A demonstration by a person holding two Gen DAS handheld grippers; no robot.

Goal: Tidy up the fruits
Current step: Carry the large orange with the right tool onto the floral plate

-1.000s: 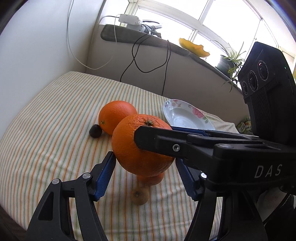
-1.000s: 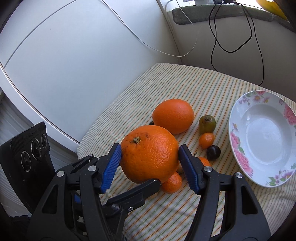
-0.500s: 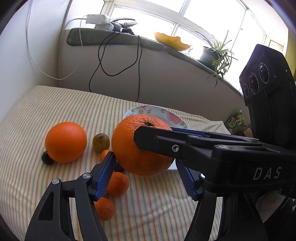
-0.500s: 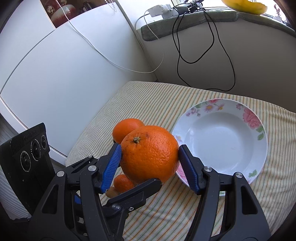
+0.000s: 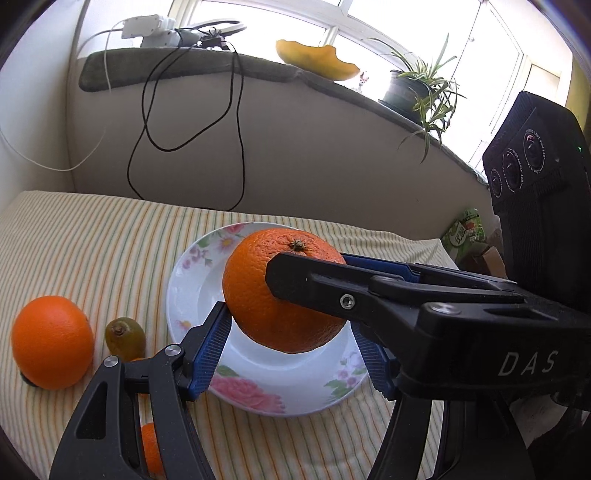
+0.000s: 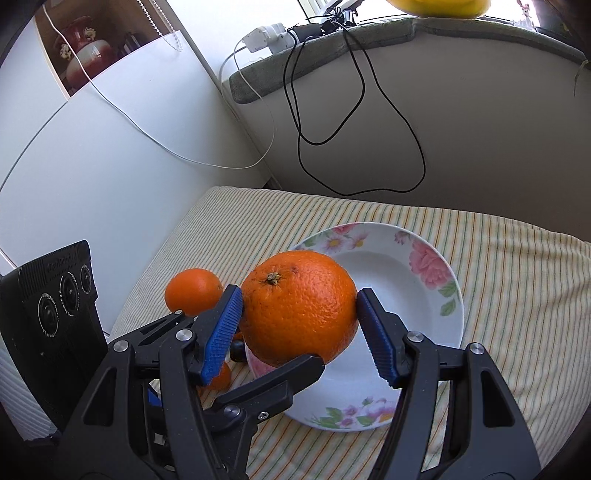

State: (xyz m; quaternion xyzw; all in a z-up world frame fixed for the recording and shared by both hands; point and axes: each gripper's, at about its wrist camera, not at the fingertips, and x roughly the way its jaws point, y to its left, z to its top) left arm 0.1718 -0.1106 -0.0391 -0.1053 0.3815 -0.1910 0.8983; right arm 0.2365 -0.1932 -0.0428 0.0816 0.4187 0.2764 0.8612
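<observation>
A large orange (image 5: 266, 295) hangs just above a white floral plate (image 5: 184, 280) on the striped cloth. My left gripper (image 5: 291, 350) is shut on its left and right sides. My right gripper (image 6: 299, 325) is shut on the same orange (image 6: 299, 306), its blue pads pressed on both flanks over the plate (image 6: 424, 258). One black finger of the right gripper crosses the orange in the left wrist view. A second orange (image 5: 51, 341) (image 6: 192, 291), a greenish fruit (image 5: 123, 334) and a small orange fruit (image 5: 147, 446) lie on the cloth left of the plate.
Black cables (image 5: 236, 147) hang down the wall behind the table from a power strip (image 5: 147, 27) on the sill. A potted plant (image 5: 413, 88) stands on the sill at the right. A white cabinet (image 6: 92, 155) borders the table's left side. A green packet (image 5: 465, 229) lies past the right edge.
Both grippers have carried the large orange to the right, from above the fruit group to above the plate. The other fruits have stayed in place on the cloth.
</observation>
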